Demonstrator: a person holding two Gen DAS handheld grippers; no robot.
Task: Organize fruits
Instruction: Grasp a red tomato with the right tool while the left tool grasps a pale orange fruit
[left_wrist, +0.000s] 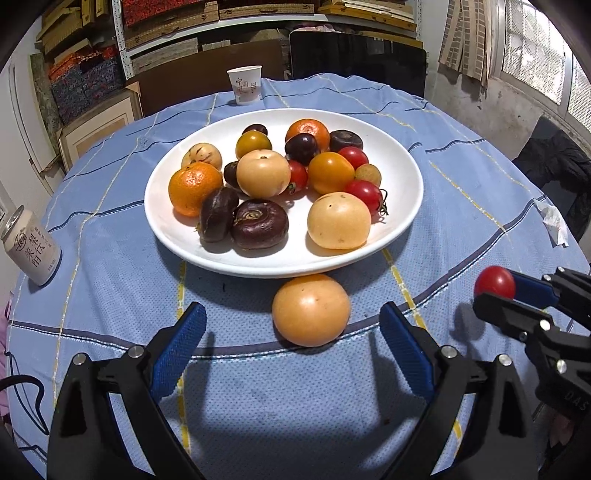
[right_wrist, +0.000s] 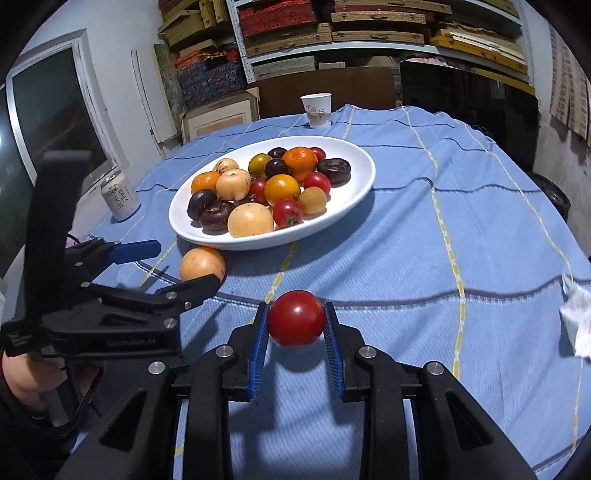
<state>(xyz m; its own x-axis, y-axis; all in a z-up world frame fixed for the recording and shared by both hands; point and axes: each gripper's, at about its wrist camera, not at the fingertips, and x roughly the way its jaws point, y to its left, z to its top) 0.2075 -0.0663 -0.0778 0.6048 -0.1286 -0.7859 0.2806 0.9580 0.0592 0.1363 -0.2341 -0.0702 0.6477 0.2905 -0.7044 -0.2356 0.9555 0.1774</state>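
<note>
A round table under a blue checked cloth (left_wrist: 461, 221) is carrying a wide white ceramic plate (left_wrist: 402, 177) that is holding oranges, tan fruits, dark purple fruits and cherry tomatoes. A tan round fruit (left_wrist: 311, 309) is lying on the cloth just beside the plate's near rim. The left gripper (left_wrist: 291, 343) is hovering with its blue pads spread wide around nothing, the tan fruit just ahead. The right gripper (right_wrist: 296, 325) is clamping a small red cherry tomato (right_wrist: 296, 317) above the cloth.
</note>
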